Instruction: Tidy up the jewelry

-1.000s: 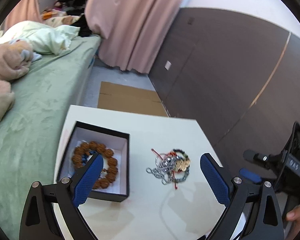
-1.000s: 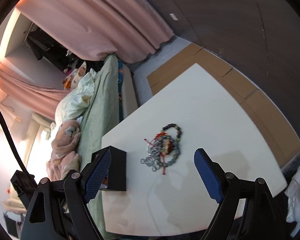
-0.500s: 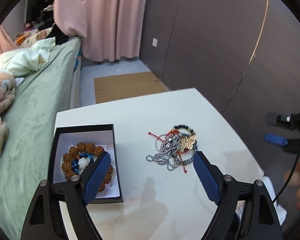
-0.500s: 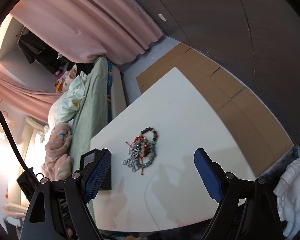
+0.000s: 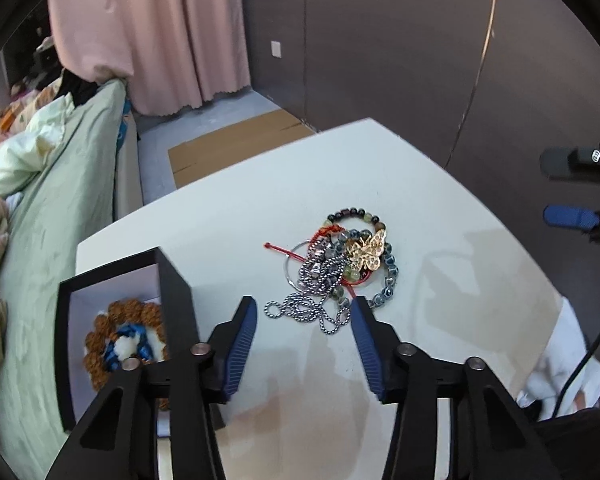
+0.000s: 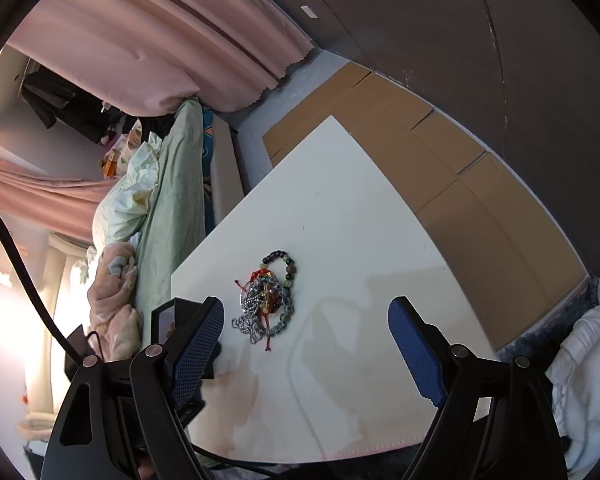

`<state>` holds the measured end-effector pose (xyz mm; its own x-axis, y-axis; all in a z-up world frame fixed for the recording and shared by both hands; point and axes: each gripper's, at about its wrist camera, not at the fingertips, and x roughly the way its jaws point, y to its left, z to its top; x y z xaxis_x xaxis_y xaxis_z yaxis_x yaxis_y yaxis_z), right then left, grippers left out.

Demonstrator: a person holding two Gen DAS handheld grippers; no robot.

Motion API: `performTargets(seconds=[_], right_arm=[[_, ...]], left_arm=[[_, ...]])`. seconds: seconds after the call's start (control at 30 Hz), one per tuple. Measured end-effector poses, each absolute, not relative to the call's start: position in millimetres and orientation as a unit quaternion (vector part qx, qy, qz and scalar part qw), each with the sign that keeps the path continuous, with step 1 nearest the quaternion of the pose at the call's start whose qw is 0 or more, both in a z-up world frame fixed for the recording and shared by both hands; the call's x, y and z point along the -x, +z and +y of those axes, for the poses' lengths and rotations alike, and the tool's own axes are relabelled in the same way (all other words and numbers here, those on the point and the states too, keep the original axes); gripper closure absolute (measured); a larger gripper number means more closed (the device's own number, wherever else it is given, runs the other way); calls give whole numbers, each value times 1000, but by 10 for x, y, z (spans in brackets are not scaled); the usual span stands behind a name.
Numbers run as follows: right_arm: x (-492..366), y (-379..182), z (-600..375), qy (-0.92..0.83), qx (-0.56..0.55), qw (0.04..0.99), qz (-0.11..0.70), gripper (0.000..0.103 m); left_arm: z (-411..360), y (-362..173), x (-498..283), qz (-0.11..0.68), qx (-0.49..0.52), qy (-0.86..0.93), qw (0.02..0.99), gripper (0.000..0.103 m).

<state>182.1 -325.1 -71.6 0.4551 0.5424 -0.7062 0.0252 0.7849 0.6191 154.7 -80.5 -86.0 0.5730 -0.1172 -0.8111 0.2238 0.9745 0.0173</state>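
Observation:
A tangled jewelry pile (image 5: pixel 336 272) lies on the white table (image 5: pixel 236 216): a silver chain, bead bracelets, a red cord and a gold butterfly piece (image 5: pixel 366 254). A black box (image 5: pixel 176 292) with a white lining holds a brown bead bracelet (image 5: pixel 120 340). My left gripper (image 5: pixel 303 338) is open and empty, just before the near end of the chain, with the box to its left. My right gripper (image 6: pixel 306 350) is open and empty above the table, the pile (image 6: pixel 266 300) ahead on its left.
A green bed (image 5: pixel 60 184) with pillows runs along the table's left side. Pink curtains (image 5: pixel 160 32) and a dark wall stand behind. Cardboard (image 6: pixel 440 176) lies on the floor beyond the table. White cloth (image 6: pixel 580 380) sits at the right.
My left gripper has moved forward and down toward the pile, and its jaws have narrowed. My right gripper has shifted so that the pile sits nearer its left finger.

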Motion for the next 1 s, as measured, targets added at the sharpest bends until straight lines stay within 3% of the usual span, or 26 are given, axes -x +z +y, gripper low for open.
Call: performTargets(seconds=[0.33, 0.63, 0.7, 0.77, 0.87, 1.0], right_arm=[[-1968, -766, -3262, 160, -302, 794, 503, 17], [-2024, -827, -3223, 166, -315, 783, 510, 17], [-2020, -821, -3213, 162, -312, 787, 508, 17], [-2002, -809, -3199, 158, -304, 793, 504, 17], [-1982, -792, -3155, 161, -294, 798, 502, 17], [-1985, -793, -3118, 172, -291, 796, 503, 17]], left_arm=[[-955, -1180, -1761, 489, -120, -86, 860, 60], [-988, -1244, -1933, 488, -108, -96, 861, 60], [-948, -1253, -1957, 488, -86, -104, 862, 65], [-917, -1258, -1964, 489, -62, -108, 863, 80], [-933, -1259, -1953, 484, -65, -104, 867, 95], [-934, -1247, -1942, 481, -55, -102, 869, 98]])
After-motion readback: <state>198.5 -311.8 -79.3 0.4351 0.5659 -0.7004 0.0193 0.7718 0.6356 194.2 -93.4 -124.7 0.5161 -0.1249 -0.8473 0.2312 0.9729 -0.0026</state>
